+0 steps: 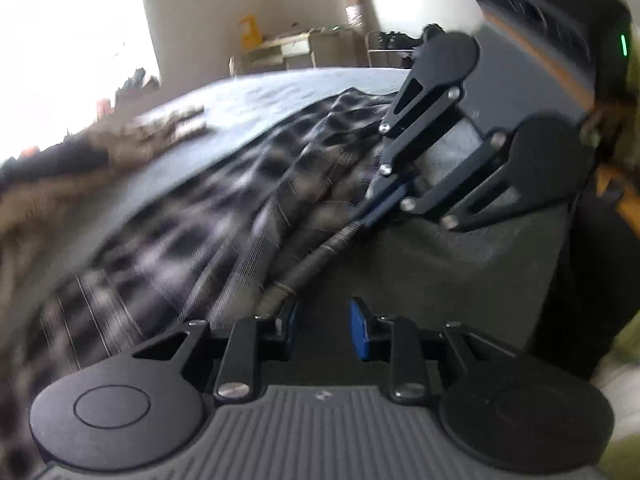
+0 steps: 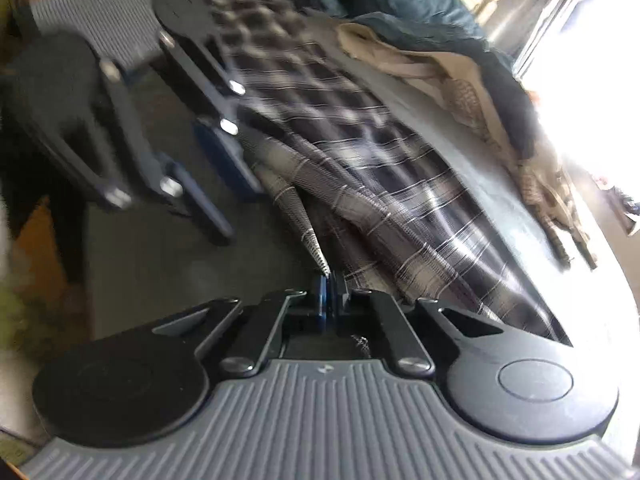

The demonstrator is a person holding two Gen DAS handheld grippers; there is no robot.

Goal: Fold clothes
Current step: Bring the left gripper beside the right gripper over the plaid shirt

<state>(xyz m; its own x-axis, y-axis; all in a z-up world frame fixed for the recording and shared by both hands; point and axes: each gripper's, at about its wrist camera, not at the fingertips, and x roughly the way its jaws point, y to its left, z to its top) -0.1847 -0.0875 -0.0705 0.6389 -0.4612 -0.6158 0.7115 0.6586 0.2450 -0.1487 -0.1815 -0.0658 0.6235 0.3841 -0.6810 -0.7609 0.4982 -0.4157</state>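
Dark bedding spreads under everything, with a heap of beige clothes (image 2: 480, 80) well beyond the tongs. Lying rumpled right ahead of both grippers is the plaid shirt (image 2: 360, 152). Right gripper (image 2: 329, 292) has its pads pinched together on a twisted corner of it, angled downward, the cloth running taut from its tips. Left gripper (image 1: 324, 322) stands partly open, nothing between its pads, hem just beside its near pad, pointing down too. Risk, I'd judge: such a thin pinch could slip out if pulled, or bunch the fold crooked.
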